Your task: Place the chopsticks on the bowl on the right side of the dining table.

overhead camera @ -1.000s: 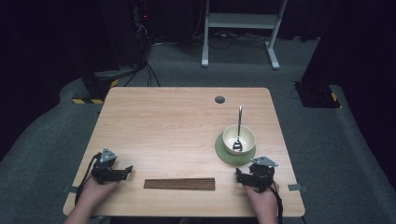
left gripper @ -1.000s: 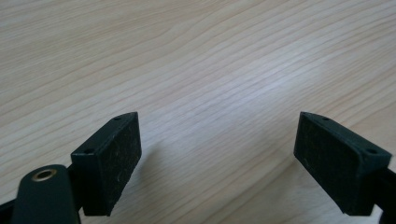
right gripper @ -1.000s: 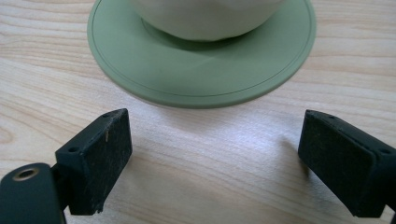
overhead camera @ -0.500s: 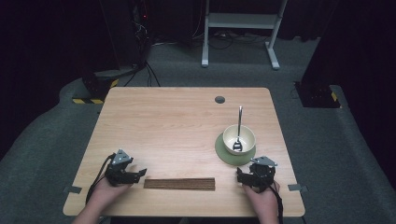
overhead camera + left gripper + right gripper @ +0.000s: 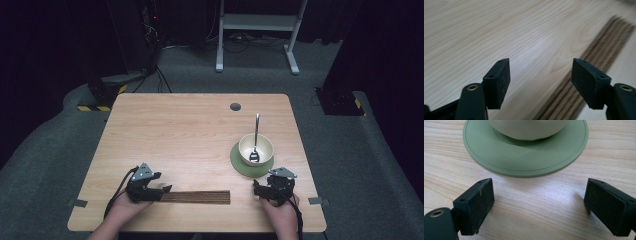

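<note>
High view: left gripper (image 5: 165, 189) at brown strip (image 5: 197, 197).

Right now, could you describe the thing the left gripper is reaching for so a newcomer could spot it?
On the wooden table, look along the near edge, left of the green saucer and bowl. The dark brown slatted strip lies flat there, at the left gripper; it is the table's one long, striped thing.

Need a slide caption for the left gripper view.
Open left tongs closing in over the brown slatted mat on the wooden table.
</note>
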